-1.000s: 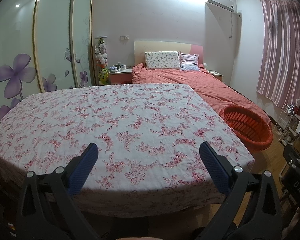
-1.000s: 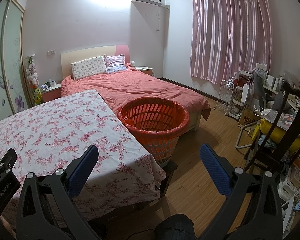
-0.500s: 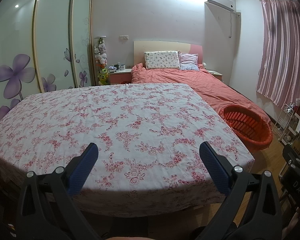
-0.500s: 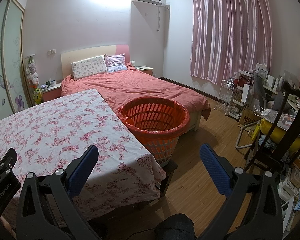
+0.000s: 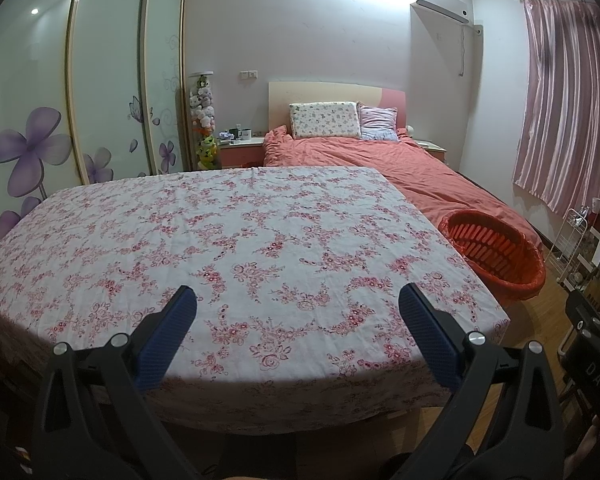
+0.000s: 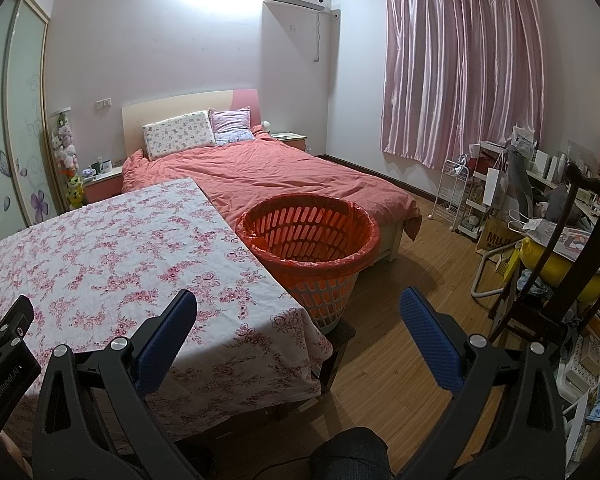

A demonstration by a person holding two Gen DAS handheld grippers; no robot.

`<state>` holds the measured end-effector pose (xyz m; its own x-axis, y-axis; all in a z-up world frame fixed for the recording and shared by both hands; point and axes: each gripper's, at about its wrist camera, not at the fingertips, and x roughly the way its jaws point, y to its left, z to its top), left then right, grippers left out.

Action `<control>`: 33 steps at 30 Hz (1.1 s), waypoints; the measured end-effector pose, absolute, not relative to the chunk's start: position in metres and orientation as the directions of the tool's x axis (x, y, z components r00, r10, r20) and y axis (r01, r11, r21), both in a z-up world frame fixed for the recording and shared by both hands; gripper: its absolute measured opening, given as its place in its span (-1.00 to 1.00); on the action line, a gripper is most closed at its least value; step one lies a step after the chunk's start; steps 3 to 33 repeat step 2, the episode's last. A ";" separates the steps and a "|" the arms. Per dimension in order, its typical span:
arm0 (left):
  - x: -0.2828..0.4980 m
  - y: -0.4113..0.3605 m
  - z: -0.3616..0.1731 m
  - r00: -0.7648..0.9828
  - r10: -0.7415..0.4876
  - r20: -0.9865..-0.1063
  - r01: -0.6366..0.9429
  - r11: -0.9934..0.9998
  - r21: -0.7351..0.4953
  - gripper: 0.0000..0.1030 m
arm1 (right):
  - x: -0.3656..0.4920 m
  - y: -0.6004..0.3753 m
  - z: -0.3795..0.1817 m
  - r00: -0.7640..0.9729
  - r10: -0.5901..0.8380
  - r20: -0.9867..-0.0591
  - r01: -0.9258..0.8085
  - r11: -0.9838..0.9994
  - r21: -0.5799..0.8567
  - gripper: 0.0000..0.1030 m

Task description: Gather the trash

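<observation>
Left wrist view: at the far left a wardrobe point(image 5: 100, 92) with purple flower prints is seen, and just right of it a column of stuffed toys point(image 5: 205, 124) beside a nightstand point(image 5: 242, 151). The middle is filled by a table point(image 5: 236, 240) covered with a pink floral cloth, over whose near edge the left gripper point(image 5: 296, 304) is held, its blue-padded fingers point(image 5: 168, 336) spread wide with nothing between them. Behind the table a bed point(image 5: 400, 168) with a coral cover and two pillows is shown. At the right, the trash basket point(image 5: 496, 252), lined with a red bag, is placed just beside the table's right edge and near the foot of the bed. A pink curtain point(image 5: 568, 112) hangs at the far right.

In the right wrist view the table point(image 6: 112, 248) lies to the left and the basket point(image 6: 308, 248) stands on the wooden floor point(image 6: 400, 352) between table and bed point(image 6: 284, 176); no contents can be made out inside it. The right gripper point(image 6: 298, 304) is held above the table corner and floor, jaws wide apart and empty. To the right a curtain point(image 6: 464, 68), a white wire rack point(image 6: 456, 196) and a cluttered desk point(image 6: 560, 200) are visible.
</observation>
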<state>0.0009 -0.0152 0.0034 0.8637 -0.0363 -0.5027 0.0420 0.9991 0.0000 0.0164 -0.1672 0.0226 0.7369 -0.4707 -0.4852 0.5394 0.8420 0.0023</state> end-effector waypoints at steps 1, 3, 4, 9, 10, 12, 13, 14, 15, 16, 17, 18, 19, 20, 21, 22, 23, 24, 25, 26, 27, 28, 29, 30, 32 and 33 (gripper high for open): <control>0.001 -0.015 0.003 0.864 -0.037 -0.503 0.043 0.999 -0.001 0.92 | 0.017 -0.167 0.023 0.737 -0.471 -0.485 0.539 0.842 0.002 0.95; 0.002 -0.014 0.004 0.864 -0.037 -0.503 0.043 0.999 0.000 0.92 | 0.017 -0.167 0.023 0.737 -0.471 -0.485 0.539 0.842 0.002 0.95; 0.002 -0.014 0.004 0.864 -0.037 -0.503 0.043 0.999 0.000 0.92 | 0.017 -0.167 0.023 0.737 -0.471 -0.485 0.539 0.842 0.002 0.95; 0.002 -0.014 0.004 0.864 -0.037 -0.503 0.043 0.999 0.000 0.92 | 0.017 -0.167 0.023 0.737 -0.471 -0.485 0.539 0.842 0.002 0.95; 0.002 -0.014 0.004 0.864 -0.037 -0.503 0.043 0.999 0.000 0.92 | 0.017 -0.167 0.023 0.737 -0.471 -0.485 0.539 0.842 0.002 0.95; 0.002 -0.014 0.004 0.864 -0.037 -0.503 0.043 0.999 0.000 0.92 | 0.017 -0.167 0.023 0.737 -0.471 -0.485 0.539 0.842 0.002 0.95; 0.002 -0.014 0.004 0.864 -0.037 -0.503 0.043 0.999 0.000 0.92 | 0.017 -0.167 0.023 0.737 -0.471 -0.485 0.539 0.842 0.002 0.95; 0.002 -0.014 0.004 0.864 -0.037 -0.503 0.043 0.999 0.000 0.92 | 0.017 -0.167 0.023 0.737 -0.471 -0.485 0.539 0.842 0.002 0.95; 0.002 -0.014 0.004 0.864 -0.037 -0.503 0.043 0.999 0.000 0.92 | 0.017 -0.167 0.023 0.737 -0.471 -0.485 0.539 0.842 0.002 0.95; 0.002 -0.014 0.004 0.864 -0.037 -0.503 0.043 0.999 0.000 0.92 | 0.017 -0.167 0.023 0.737 -0.471 -0.485 0.539 0.842 0.002 0.95; 0.002 -0.014 0.004 0.864 -0.037 -0.503 0.043 0.999 0.000 0.92 | 0.017 -0.167 0.023 0.737 -0.471 -0.485 0.539 0.842 0.002 0.95; 0.002 -0.014 0.004 0.864 -0.037 -0.503 0.043 0.999 0.000 0.92 | 0.017 -0.167 0.023 0.737 -0.471 -0.485 0.539 0.842 0.002 0.95; 0.002 -0.014 0.004 0.864 -0.037 -0.503 0.043 0.999 0.000 0.92 | 0.017 -0.167 0.023 0.737 -0.471 -0.485 0.539 0.842 0.002 0.95; 0.002 -0.014 0.004 0.864 -0.037 -0.503 0.043 0.999 0.000 0.92 | 0.017 -0.167 0.023 0.737 -0.471 -0.485 0.539 0.842 0.002 0.95; 0.002 -0.014 0.004 0.864 -0.037 -0.503 0.043 0.999 0.000 0.92 | 0.017 -0.167 0.023 0.737 -0.471 -0.485 0.539 0.842 0.002 0.95; 0.002 -0.014 0.004 0.864 -0.037 -0.503 0.043 0.999 0.000 0.92 | 0.017 -0.167 0.023 0.737 -0.471 -0.485 0.539 0.842 0.002 0.95; 0.002 -0.014 0.004 0.864 -0.037 -0.503 0.043 0.999 0.000 0.92 | 0.017 -0.167 0.023 0.737 -0.471 -0.485 0.539 0.842 0.002 0.95; 0.002 -0.014 0.004 0.864 -0.037 -0.503 0.043 0.999 0.000 0.92 | 0.017 -0.167 0.023 0.737 -0.471 -0.485 0.539 0.842 0.002 0.95; 0.002 -0.014 0.004 0.864 -0.037 -0.503 0.043 0.999 0.000 0.92 | 0.017 -0.167 0.023 0.737 -0.471 -0.485 0.539 0.842 0.002 0.95; 0.002 -0.014 0.004 0.864 -0.037 -0.503 0.043 0.999 0.000 0.92 | 0.017 -0.167 0.023 0.737 -0.471 -0.485 0.539 0.842 0.002 0.95; 0.002 -0.014 0.004 0.864 -0.037 -0.503 0.043 0.999 0.000 0.92 | 0.017 -0.167 0.023 0.737 -0.471 -0.485 0.539 0.842 0.002 0.95; 0.002 -0.014 0.004 0.864 -0.037 -0.503 0.043 0.999 0.000 0.92 | 0.017 -0.167 0.023 0.737 -0.471 -0.485 0.539 0.842 0.002 0.95; 0.002 -0.014 0.004 0.864 -0.037 -0.503 0.043 0.999 0.000 0.92 | 0.017 -0.167 0.023 0.737 -0.471 -0.485 0.539 0.842 0.002 0.95; 0.002 -0.014 0.004 0.864 -0.037 -0.503 0.043 0.999 0.000 0.92 | 0.017 -0.167 0.023 0.737 -0.471 -0.485 0.539 0.842 0.002 0.95; 0.002 -0.014 0.004 0.864 -0.037 -0.503 0.043 0.999 0.000 0.92 | 0.017 -0.167 0.023 0.737 -0.471 -0.485 0.539 0.842 0.002 0.95; 0.002 -0.014 0.004 0.864 -0.037 -0.503 0.043 0.999 0.000 0.92 | 0.017 -0.167 0.023 0.737 -0.471 -0.485 0.539 0.842 0.002 0.95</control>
